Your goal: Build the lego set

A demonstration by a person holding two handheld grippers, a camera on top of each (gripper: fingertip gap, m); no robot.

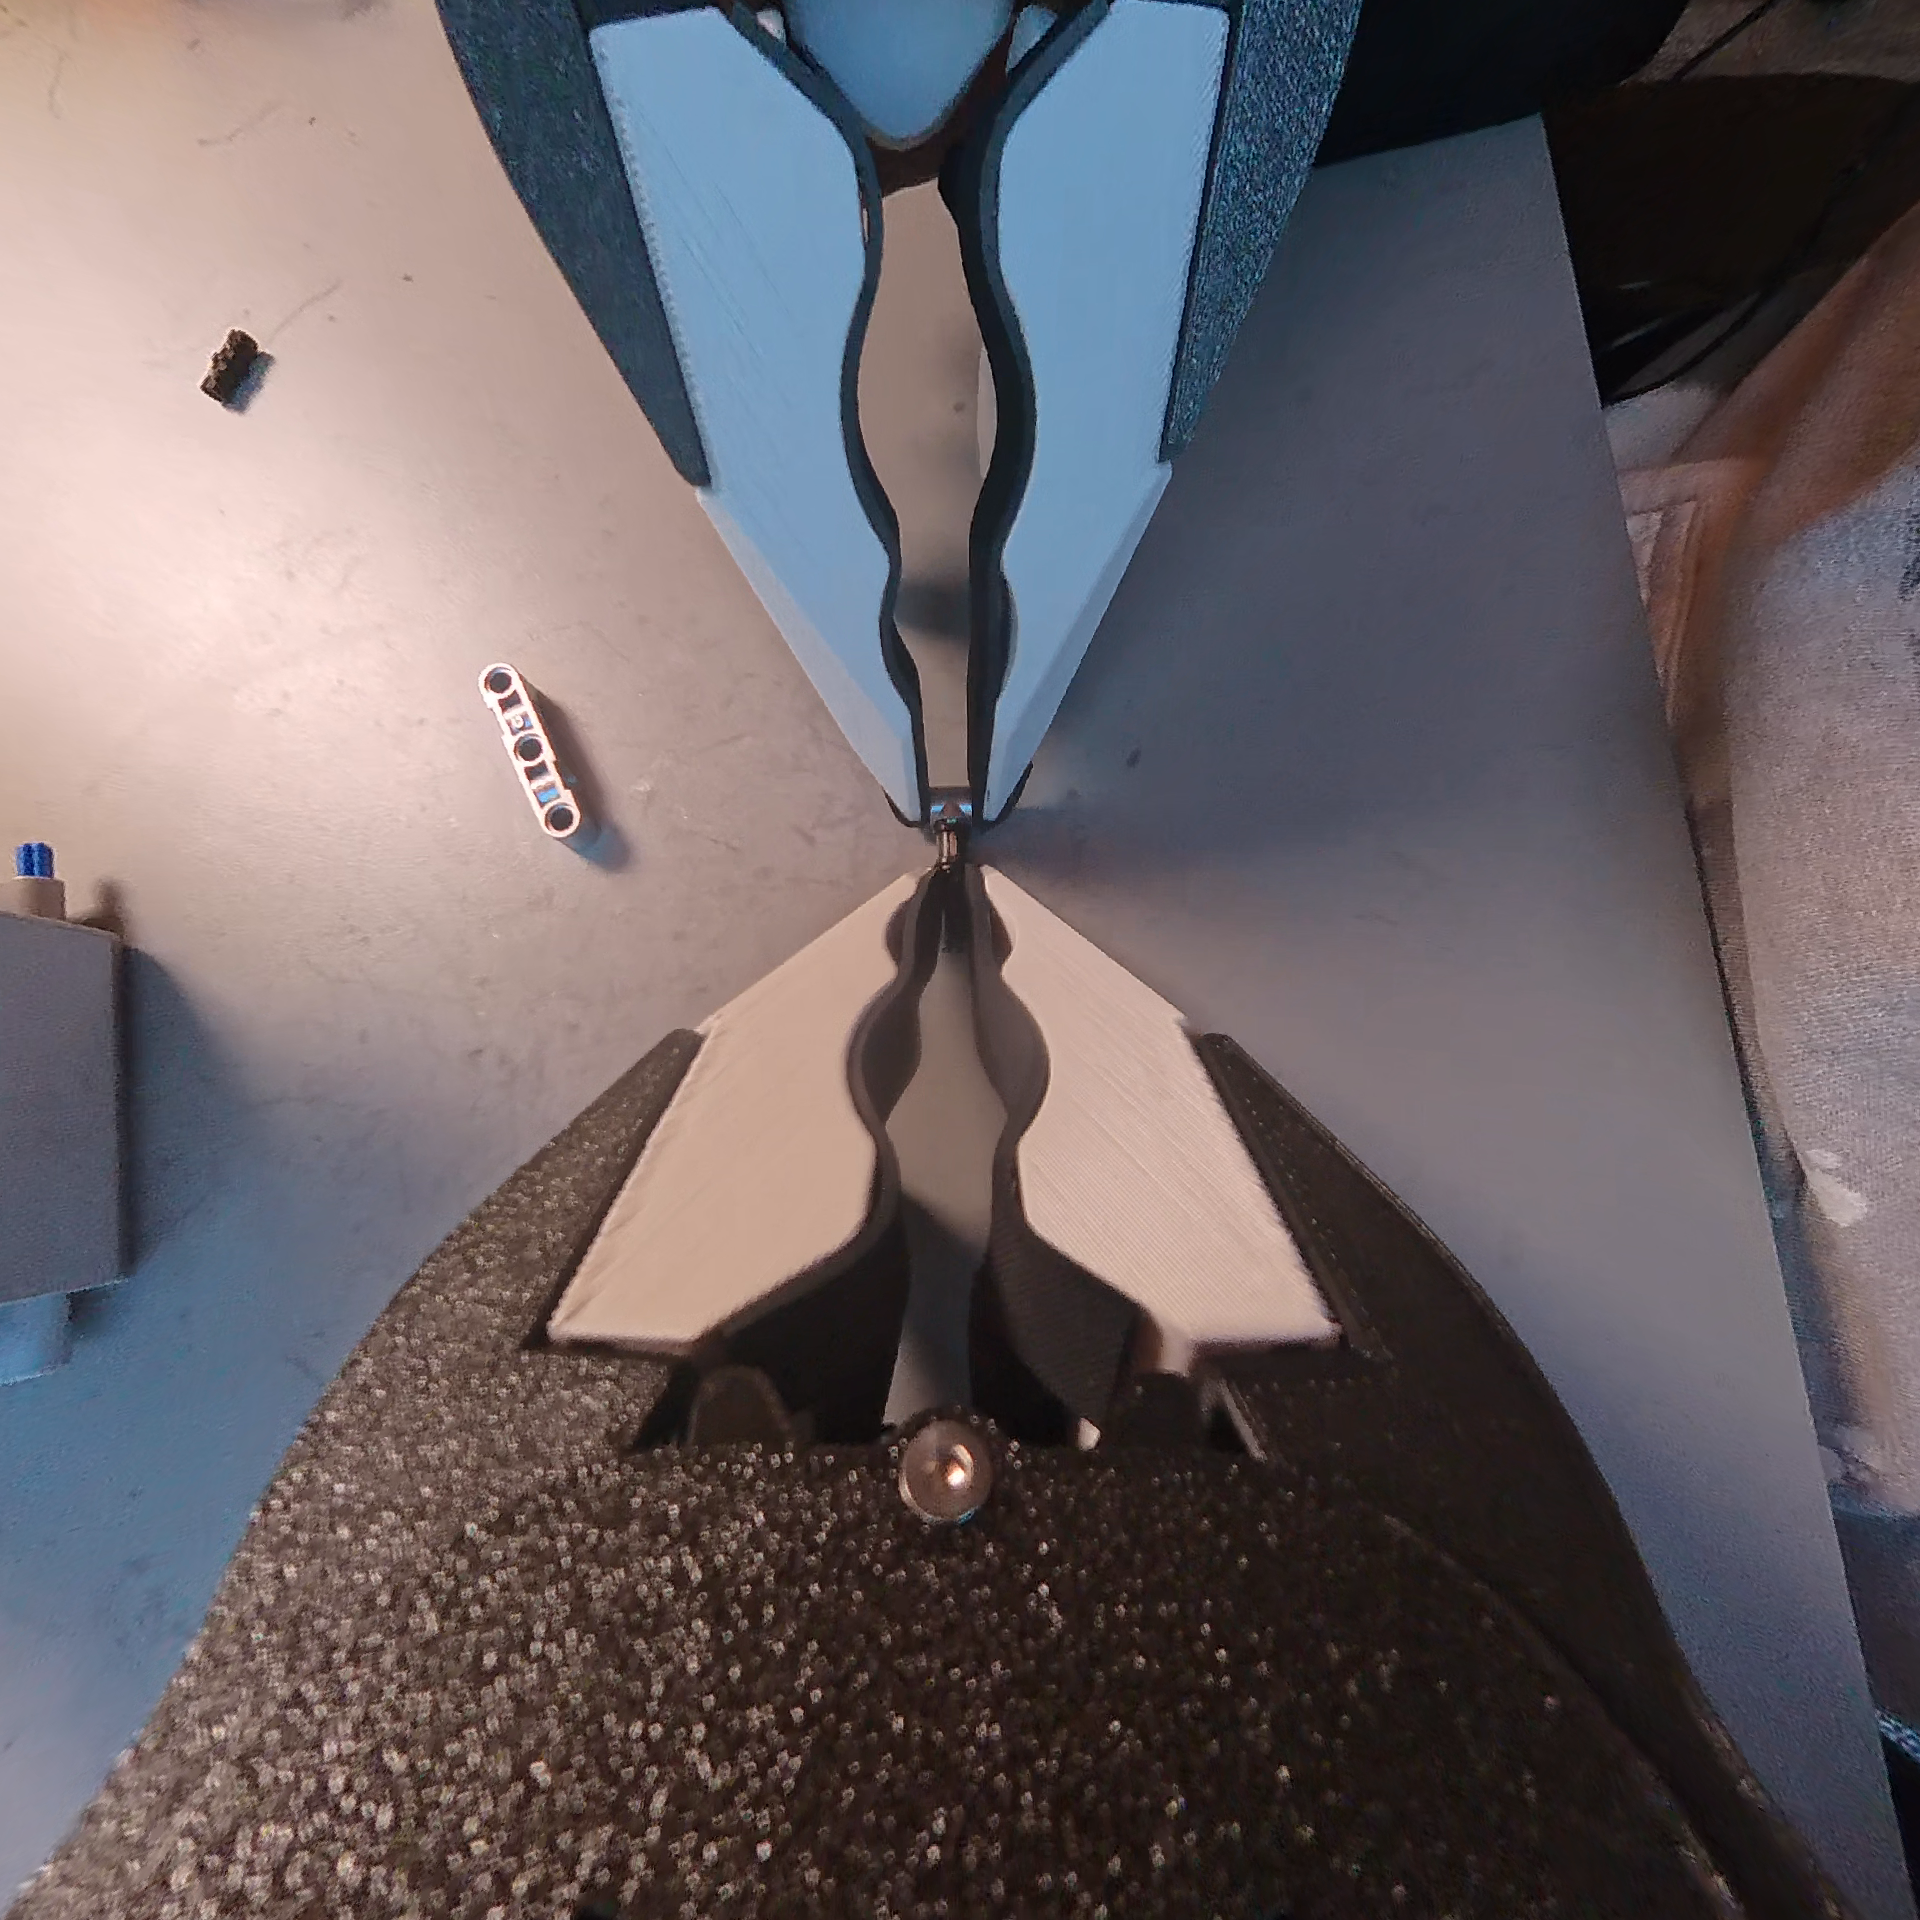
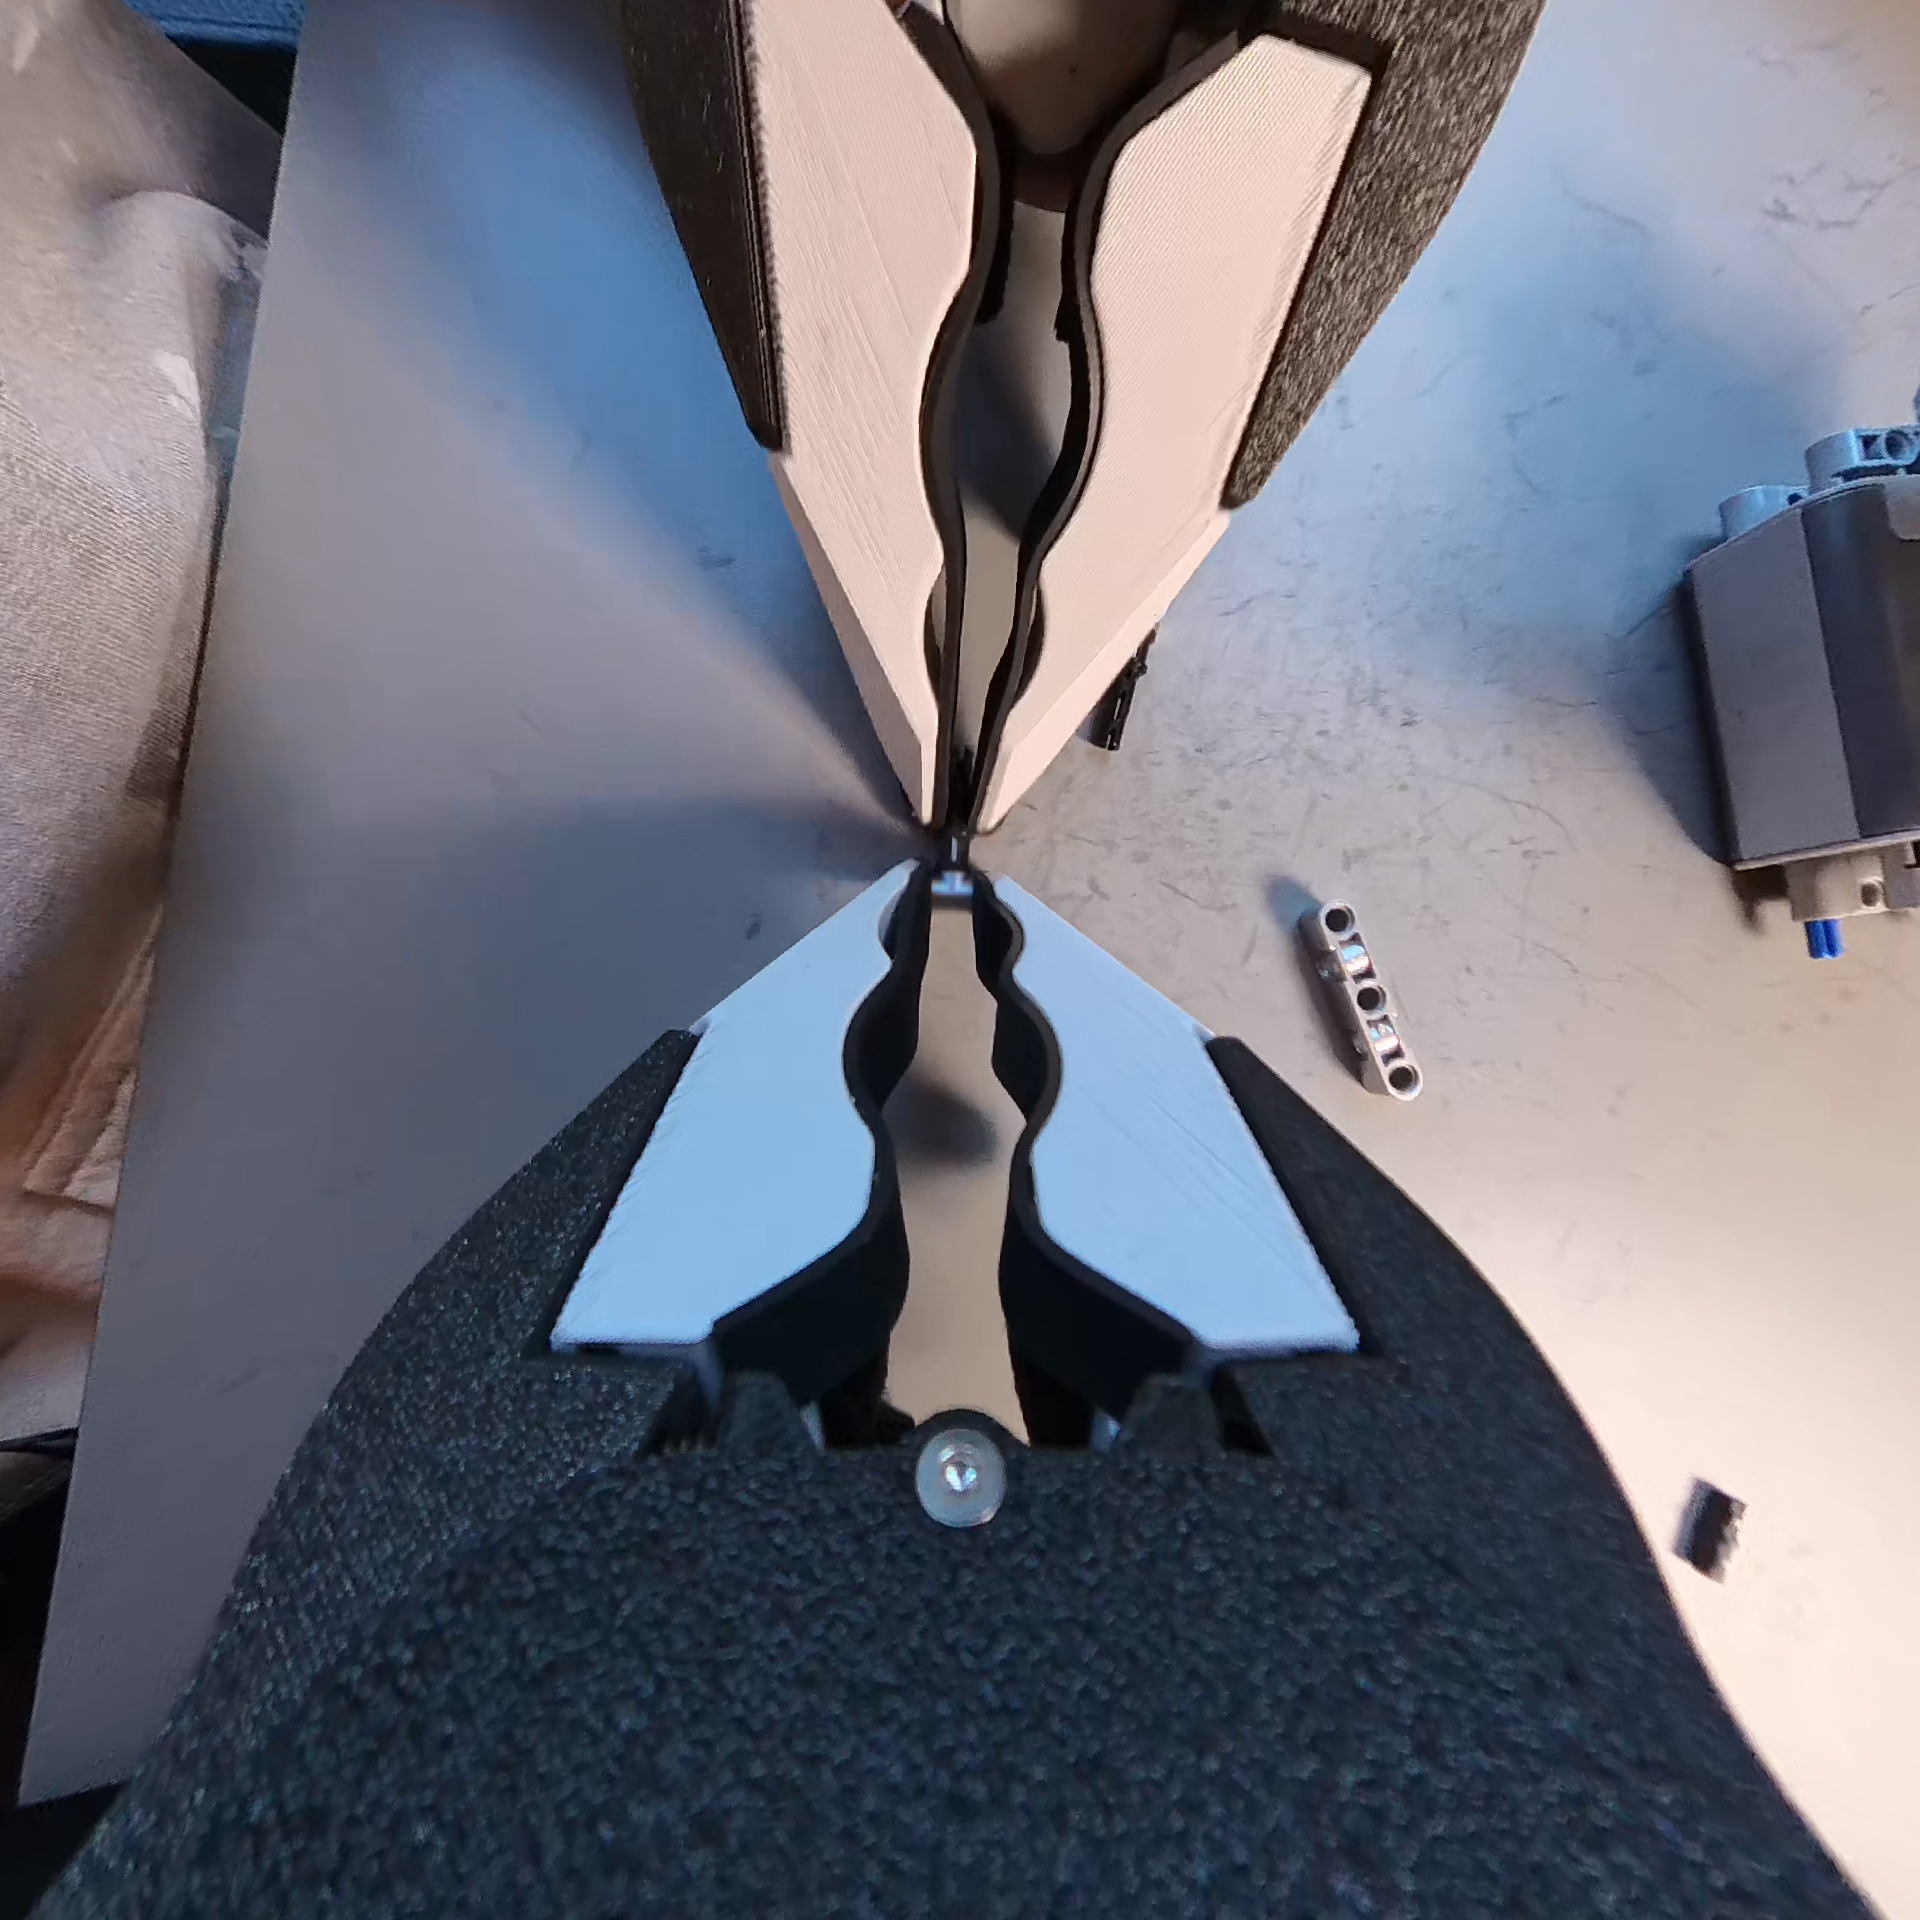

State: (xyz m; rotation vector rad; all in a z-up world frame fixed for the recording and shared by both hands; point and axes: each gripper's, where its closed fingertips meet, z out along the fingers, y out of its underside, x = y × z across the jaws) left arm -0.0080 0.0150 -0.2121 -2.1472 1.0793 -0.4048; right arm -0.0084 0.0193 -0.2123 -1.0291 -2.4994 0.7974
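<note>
My two grippers meet tip to tip above a grey table (image 1: 1299, 727). My left gripper (image 1: 948, 881) is shut on a thin black pin (image 1: 948, 847) that sticks out of its tips. My right gripper (image 2: 951, 881) is shut on a small grey piece (image 2: 952, 883). The pin's free end touches that piece (image 1: 948, 805); whether they are joined is hidden. In the left wrist view the right gripper (image 1: 948, 816) comes in from the top. In the right wrist view the left gripper (image 2: 956, 821) does the same.
A grey beam with several holes (image 1: 530, 753) (image 2: 1361, 1003) lies on the table. A grey motor block (image 1: 57, 1101) (image 2: 1818, 686) with a blue pin (image 1: 33, 860) stands nearby. A small black piece (image 1: 234, 366) (image 2: 1709, 1527) and a black rod (image 2: 1122, 707) lie loose. Crumpled cloth (image 1: 1787, 831) (image 2: 94, 623) lies beyond the table edge. Both grippers' tips are close together, under 4 cm apart.
</note>
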